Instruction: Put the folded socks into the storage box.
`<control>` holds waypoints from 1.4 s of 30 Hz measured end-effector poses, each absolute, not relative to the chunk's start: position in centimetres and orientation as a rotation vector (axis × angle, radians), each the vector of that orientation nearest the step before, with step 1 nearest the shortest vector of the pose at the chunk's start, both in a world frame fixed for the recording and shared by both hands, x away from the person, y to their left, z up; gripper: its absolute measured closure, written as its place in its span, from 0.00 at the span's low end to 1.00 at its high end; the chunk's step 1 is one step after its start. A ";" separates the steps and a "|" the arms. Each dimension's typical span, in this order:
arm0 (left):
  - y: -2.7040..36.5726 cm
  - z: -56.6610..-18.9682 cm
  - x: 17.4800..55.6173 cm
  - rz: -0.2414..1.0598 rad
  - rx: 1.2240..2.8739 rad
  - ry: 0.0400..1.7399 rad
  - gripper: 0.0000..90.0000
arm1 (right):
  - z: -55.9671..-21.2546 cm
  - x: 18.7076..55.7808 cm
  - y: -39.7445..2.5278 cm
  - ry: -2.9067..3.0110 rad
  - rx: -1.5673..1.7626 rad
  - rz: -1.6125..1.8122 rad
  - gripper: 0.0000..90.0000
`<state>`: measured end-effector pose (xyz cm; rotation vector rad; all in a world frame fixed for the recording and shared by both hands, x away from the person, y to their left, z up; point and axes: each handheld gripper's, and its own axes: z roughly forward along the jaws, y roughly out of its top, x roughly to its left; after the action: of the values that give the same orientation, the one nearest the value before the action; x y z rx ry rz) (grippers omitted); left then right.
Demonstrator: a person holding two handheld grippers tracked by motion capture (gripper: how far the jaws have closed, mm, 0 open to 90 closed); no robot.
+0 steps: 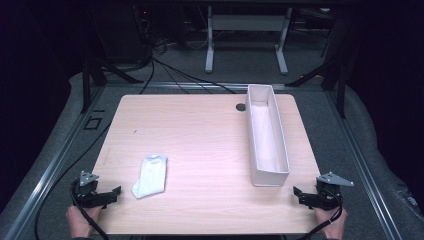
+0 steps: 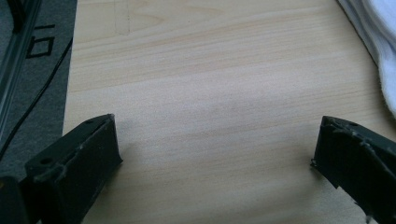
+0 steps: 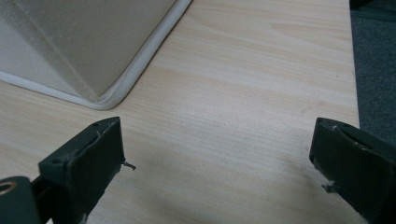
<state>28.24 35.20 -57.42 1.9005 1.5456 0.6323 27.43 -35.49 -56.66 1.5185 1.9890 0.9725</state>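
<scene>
A folded white sock (image 1: 150,175) lies on the pale wooden table (image 1: 200,130), left of centre near the front; its edge shows at the top right of the left gripper view as white cloth (image 2: 383,42). A long narrow white box (image 1: 266,132) stands open-topped on the right side, running front to back; its near corner (image 3: 93,51) shows in the right gripper view. My left gripper (image 1: 109,194) rests at the front left corner, open, jaws wide apart over bare wood (image 2: 215,140). My right gripper (image 1: 301,194) sits at the front right corner, also open and holding nothing (image 3: 217,144).
A round cable hole (image 1: 240,107) sits in the table near the box's far end. Black cables (image 1: 55,180) trail over the grey floor at left. A white desk frame (image 1: 245,37) stands beyond the table. A metal rail (image 1: 365,165) runs along the right.
</scene>
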 end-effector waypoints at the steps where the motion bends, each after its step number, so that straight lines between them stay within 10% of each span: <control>1: 35.2 -57.4 28.2 0.632 1.901 1.545 0.00 | -56.7 27.5 -35.5 1.993 1.524 0.971 0.03; 18: 35.2 -57.4 28.3 0.633 1.896 1.548 0.00 | -55.3 28.7 -35.7 2.063 1.627 0.949 0.02; 42: 35.1 -57.4 28.3 0.634 1.898 1.547 0.00 | -43.4 35.1 -31.1 2.180 1.438 0.889 0.15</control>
<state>28.27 35.14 -57.44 1.8978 1.5465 0.6340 35.05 -31.09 -43.38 1.4382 2.1802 0.8891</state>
